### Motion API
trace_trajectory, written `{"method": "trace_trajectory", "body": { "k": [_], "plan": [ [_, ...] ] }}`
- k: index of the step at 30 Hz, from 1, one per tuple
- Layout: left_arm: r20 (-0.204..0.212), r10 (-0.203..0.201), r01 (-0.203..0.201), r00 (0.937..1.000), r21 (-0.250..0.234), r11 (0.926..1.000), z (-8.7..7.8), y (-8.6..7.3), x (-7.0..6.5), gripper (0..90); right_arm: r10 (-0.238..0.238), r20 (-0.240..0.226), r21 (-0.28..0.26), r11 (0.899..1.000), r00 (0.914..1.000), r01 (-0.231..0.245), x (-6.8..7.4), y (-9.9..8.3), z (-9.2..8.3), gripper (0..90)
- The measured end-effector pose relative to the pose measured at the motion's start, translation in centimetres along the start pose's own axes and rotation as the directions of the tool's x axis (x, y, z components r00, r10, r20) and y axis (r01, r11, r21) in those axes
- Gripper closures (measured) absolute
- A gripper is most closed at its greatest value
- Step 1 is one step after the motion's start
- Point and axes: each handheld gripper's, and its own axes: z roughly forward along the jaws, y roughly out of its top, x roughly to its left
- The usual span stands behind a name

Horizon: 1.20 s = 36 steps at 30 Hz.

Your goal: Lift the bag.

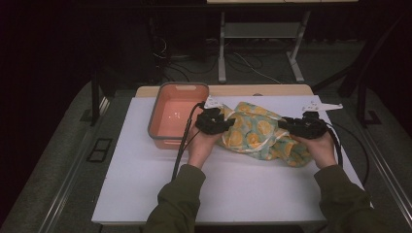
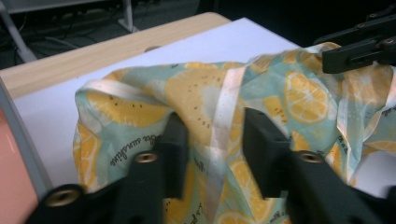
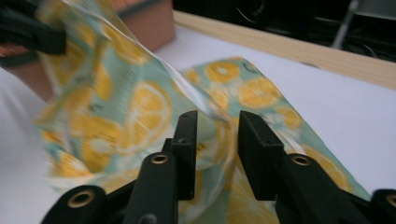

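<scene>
Left claw (image 2: 212, 140): jaws apart, lemon-print cloth (image 2: 261, 93) with its white ribbon between them, pads not pressing. Right claw (image 3: 215, 140): jaws apart, cloth fold in gap, unclamped. Cloth bunched on white bench (image 1: 243, 189) between both claws. Pink tub (image 1: 170, 121) just beside cloth, behind left claw.

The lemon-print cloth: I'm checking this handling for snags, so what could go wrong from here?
1. Both sets of fingers stand apart with only loose folds of the cloth between them, so the left gripper or right gripper may close on too little fabric and lose it.
2. The white ribbon trim runs between the left fingers; a pinch there could pull the trim alone.
3. The pink tub sits close beside the left hand, so the cloth might catch its rim.
</scene>
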Motion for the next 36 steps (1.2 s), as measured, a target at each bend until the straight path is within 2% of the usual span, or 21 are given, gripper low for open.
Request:
{"method": "trace_trajectory", "body": {
  "k": [1, 2, 4, 5, 6, 7, 12, 14, 17, 19, 20, 21, 25, 32, 36],
  "plan": [
    [0.012, -0.01, 0.01, 0.9999, 0.012, 0.9999, -0.3, 0.0, 0.0, 45.6, 0.016, -0.035, -0.009, 1.0, 0.9993, -0.016, 0.1, 0.3, -0.4, 52.9],
    [0.012, -0.01, 0.01, 0.9999, 0.012, 0.9999, -0.3, 0.0, 0.0, 40.8, 0.022, -0.048, -0.007, 1.0, 0.9986, -0.022, 0.2, 0.4, -0.6, 49.3],
    [0.021, -0.006, 0.005, 0.9998, 0.012, 0.9999, -0.7, -0.1, 0.0, 35.6, 0.019, -0.055, -0.012, 1.0, 0.9983, -0.02, 0.4, 0.6, -0.8, 41.8],
    [0.021, -0.002, 0.002, 0.9998, 0.012, 0.9999, -1.0, -0.2, -0.1, 35.6, 0.019, -0.055, -0.012, 1.0, 0.9983, -0.02, 0.4, 0.6, -0.8, 41.8],
    [0.026, 0.0, 0.0, 0.9997, 0.005, 1.0, -1.3, -0.3, -0.1, 30.7, 0.015, -0.071, -0.017, 1.0, 0.9974, -0.017, 0.6, 0.7, -1.2, 36.2],
    [0.03, 0.002, -0.002, 0.9995, 0.0, 1.0, -1.5, -0.4, -0.1, 29.3, 0.012, -0.07, -0.021, 1.0, 0.9975, -0.013, 0.7, 0.7, -1.4, 35.1],
    [0.047, 0.026, -0.026, 0.9985, -0.017, 0.9995, -3.0, -0.4, -0.4, 24.8, 0.005, -0.084, -0.049, 0.999, 0.9964, -0.009, 0.9, 1.1, -2.4, 32.8],
    [0.063, 0.042, -0.04, 0.9971, -0.033, 0.9987, -4.3, -0.4, -0.8, 24.0, -0.008, -0.091, -0.068, 0.998, 0.9958, 0.001, 1.4, 1.5, -3.3, 30.2],
    [0.079, 0.051, -0.047, 0.9956, -0.045, 0.9979, -5.2, -0.6, -1.1, 23.1, -0.029, -0.107, -0.085, 0.996, 0.9938, 0.02, 2.4, 1.8, -4.0, 29.0],
    [0.092, 0.062, -0.057, 0.9938, -0.056, 0.9968, -6.9, -1.3, -1.4, 22.9, -0.047, -0.126, -0.088, 0.996, 0.9909, 0.036, 3.3, 1.9, -4.5, 28.6],
    [0.092, 0.062, -0.057, 0.9938, -0.056, 0.9968, -6.9, -1.3, -1.4, 22.8, -0.047, -0.126, -0.088, 0.996, 0.9909, 0.036, 3.3, 1.9, -4.5, 28.6],
    [0.096, 0.064, -0.059, 0.9933, -0.058, 0.9966, -7.4, -1.6, -1.5, 22.3, -0.065, -0.146, -0.081, 0.995, 0.9871, 0.054, 4.2, 1.8, -4.9, 28.1],
    [0.099, 0.08, -0.076, 0.9918, -0.043, 0.9962, -9.3, -3.2, -1.5, 20.6, -0.092, -0.181, -0.079, 0.994, 0.9792, 0.078, 5.8, 1.3, -5.2, 27.5],
    [0.116, 0.084, -0.079, 0.9898, -0.044, 0.9959, -12.0, -6.4, -0.9, 20.0, -0.11, -0.218, -0.067, 0.993, 0.9697, 0.098, 7.4, -0.3, -5.2, 26.2],
    [0.124, 0.107, -0.105, 0.9865, -0.028, 0.9941, -13.0, -8.2, -0.6, 14.6, -0.143, -0.223, -0.068, 0.989, 0.9643, 0.131, 8.5, -1.9, -5.2, 25.1]
  ]
}}
